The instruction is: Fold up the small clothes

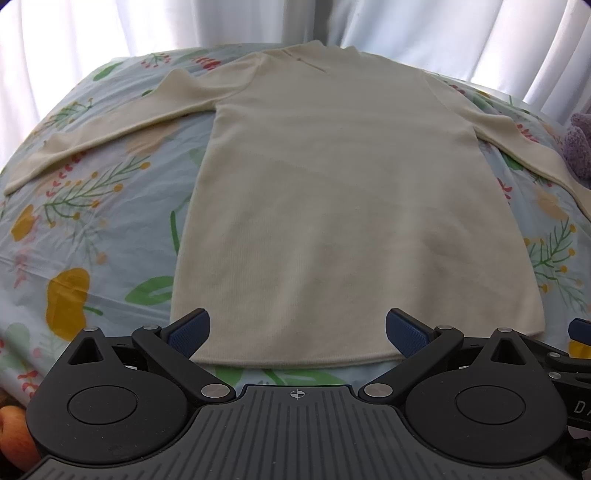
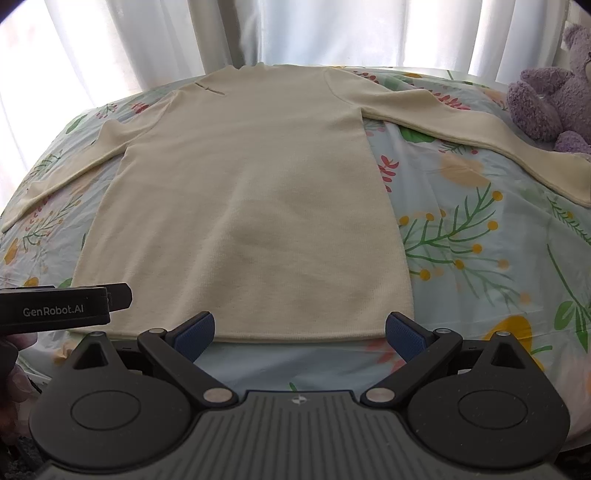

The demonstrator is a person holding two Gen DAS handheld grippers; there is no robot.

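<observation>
Across the centre of both views, a cream long-sleeved top (image 1: 325,206) (image 2: 251,206) lies flat on a bed with a floral cover (image 1: 85,229) (image 2: 480,258). Long axis runs bottom-to-top of frame: hem at the lower edge, just beyond the tongs; neck at the top, toward the white curtains (image 1: 221,22) (image 2: 332,29). Body widens from shoulders to hem.

Sleeves: both spread outward and angled down toward the frame sides. L-view: one sleeve (image 1: 92,136) reaches the mid-left edge, the other (image 1: 524,147) runs to the right edge. R-view: the right-side sleeve (image 2: 480,133) ends w/ its cuff at mid-right, close to a purple plush toy (image 2: 546,103) in the upper right; whether they touch, cannot tell. A short dark slit or mark shows near the neck, upper left of the body.

Left tongs (image 1: 297,332): fingers wide apart, blue pads (image 1: 188,332) facing inward; they frame the hem's lower-left stretch, nothing held. Contact w/ fabric cannot be judged.

Right tongs (image 2: 299,334): fingers also wide apart, blue pads (image 2: 404,334) either side of the hem's lower-right corner, nothing held.

R-view, lower left: side of the other gripper body, lettered "GenRobot.AI", w/ part of a hand (image 2: 11,369) below it.
</observation>
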